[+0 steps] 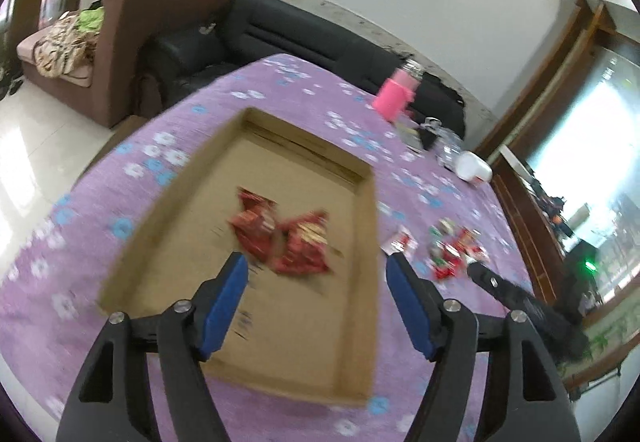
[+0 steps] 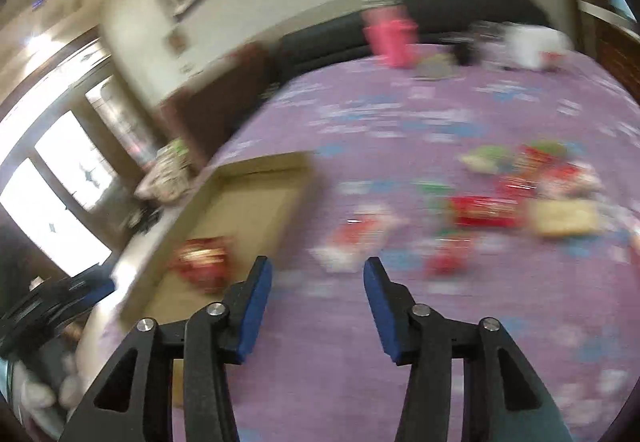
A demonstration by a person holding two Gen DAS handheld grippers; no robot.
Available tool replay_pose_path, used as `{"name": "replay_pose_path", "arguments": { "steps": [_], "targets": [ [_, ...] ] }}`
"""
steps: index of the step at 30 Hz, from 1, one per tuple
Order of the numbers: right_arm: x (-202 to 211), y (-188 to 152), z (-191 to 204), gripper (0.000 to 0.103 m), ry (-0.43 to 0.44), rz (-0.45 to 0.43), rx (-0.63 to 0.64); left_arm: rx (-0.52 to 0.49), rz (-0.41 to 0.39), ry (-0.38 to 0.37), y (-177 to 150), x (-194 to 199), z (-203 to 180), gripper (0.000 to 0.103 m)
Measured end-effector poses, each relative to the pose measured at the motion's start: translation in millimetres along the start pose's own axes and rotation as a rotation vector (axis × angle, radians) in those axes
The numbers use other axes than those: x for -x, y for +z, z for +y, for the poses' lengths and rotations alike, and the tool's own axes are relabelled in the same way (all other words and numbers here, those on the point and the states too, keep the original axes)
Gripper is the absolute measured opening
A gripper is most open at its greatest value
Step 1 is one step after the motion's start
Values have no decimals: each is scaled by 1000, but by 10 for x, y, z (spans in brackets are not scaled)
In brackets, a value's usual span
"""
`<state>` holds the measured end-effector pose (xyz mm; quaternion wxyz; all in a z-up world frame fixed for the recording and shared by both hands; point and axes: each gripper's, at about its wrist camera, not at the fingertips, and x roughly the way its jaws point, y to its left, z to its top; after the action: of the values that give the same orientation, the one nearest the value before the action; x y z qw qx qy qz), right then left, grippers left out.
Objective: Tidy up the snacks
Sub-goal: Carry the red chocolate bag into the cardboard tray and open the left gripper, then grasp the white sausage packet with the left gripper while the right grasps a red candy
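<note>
A shallow cardboard box (image 1: 362, 282) lies on the purple flowered tablecloth (image 1: 80, 322). Two red snack packets (image 1: 280, 238) rest on its floor. My left gripper (image 1: 316, 266) hovers over the box's near end, open, with nothing between its blue pads. To the box's right lies a heap of loose snacks (image 1: 452, 250). In the blurred right wrist view, my right gripper (image 2: 318, 268) is open and empty above the cloth, just right of the box (image 2: 256, 166). Red, green and yellow snack packets (image 2: 512, 194) lie scattered ahead of it, and one red packet (image 2: 204, 258) shows inside the box.
A pink bottle (image 1: 394, 96), a white tub (image 1: 474, 168) and small dark items stand at the table's far right end. A black sofa (image 1: 280, 26) and a brown armchair (image 1: 120, 42) stand beyond the table. The other gripper's black arm (image 1: 520, 306) reaches in at the right.
</note>
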<state>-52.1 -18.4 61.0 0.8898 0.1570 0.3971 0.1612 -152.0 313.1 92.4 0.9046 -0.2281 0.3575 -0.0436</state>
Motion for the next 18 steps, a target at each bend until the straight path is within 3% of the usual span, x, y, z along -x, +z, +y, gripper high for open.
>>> {"name": "replay_pose_path", "arguments": {
  "steps": [5, 13, 15, 16, 18],
  "targets": [
    [39, 107, -608, 52, -1, 8, -153, -85, 38, -21, -195, -68, -397, 72],
    [-326, 78, -285, 52, -35, 66, -23, -187, 66, -13, -268, -204, -705, 71],
    [-469, 65, -230, 52, -44, 73, 6, -239, 66, 8, -270, -294, -835, 65],
    [-522, 50, -221, 50, -54, 78, 15, -269, 75, 21, -256, -369, -922, 61],
    [-612, 23, -210, 27, -75, 97, 36, -306, 87, 18, -221, -489, -1045, 60]
  ]
}}
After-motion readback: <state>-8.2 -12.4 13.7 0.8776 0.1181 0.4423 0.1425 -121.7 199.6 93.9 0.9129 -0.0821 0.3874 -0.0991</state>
